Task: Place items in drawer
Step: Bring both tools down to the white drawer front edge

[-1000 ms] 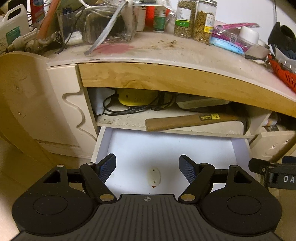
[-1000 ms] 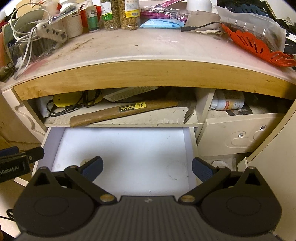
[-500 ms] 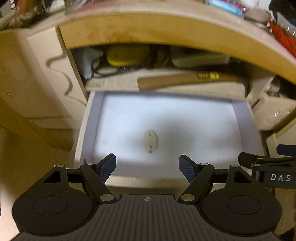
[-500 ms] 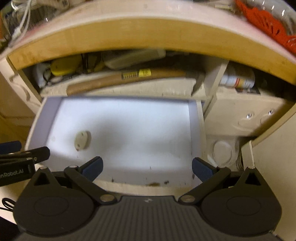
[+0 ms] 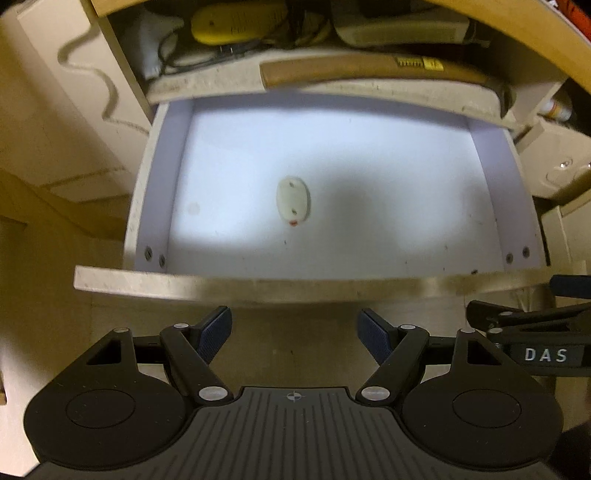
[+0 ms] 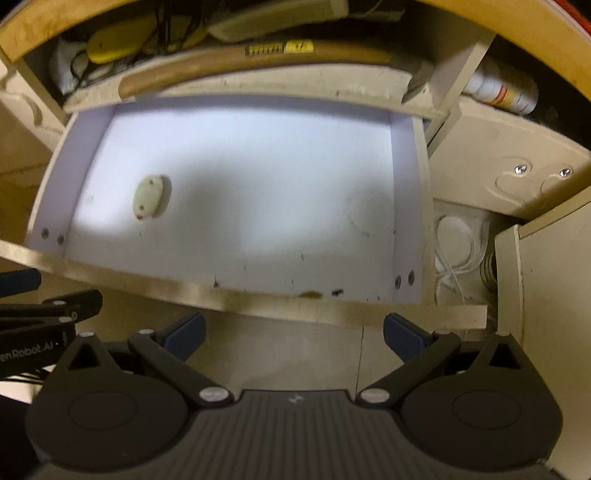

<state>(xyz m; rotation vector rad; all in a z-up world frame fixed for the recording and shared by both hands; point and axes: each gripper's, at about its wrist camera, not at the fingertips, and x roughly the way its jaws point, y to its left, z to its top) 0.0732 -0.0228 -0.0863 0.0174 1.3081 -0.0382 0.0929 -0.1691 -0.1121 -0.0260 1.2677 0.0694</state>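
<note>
A pulled-out white drawer (image 5: 155, 177) (image 6: 410, 206) lies below both grippers. On its floor rests only a small cream oval piece (image 5: 293, 201) (image 6: 148, 197) with a red mark at one end. My left gripper (image 5: 294, 334) hangs open in front of the drawer's front edge with nothing between its blue pads. My right gripper (image 6: 293, 334) is open too and holds nothing. On the shelf above the drawer lies a wooden-handled hammer (image 5: 354, 70) (image 6: 229, 62).
Behind the hammer sit a yellow device (image 5: 236, 24) with black cables and a flat grey box (image 5: 402, 31). A white bottle (image 6: 498, 90) lies in the cubby to the right. White cords (image 6: 454, 254) lie beside the drawer's right wall. Pale floor shows under the grippers.
Both views have tipped downward and sunk. The cluttered desktop has left the frames; the whole drawer floor and its front edge now show. Both grippers stayed open.
</note>
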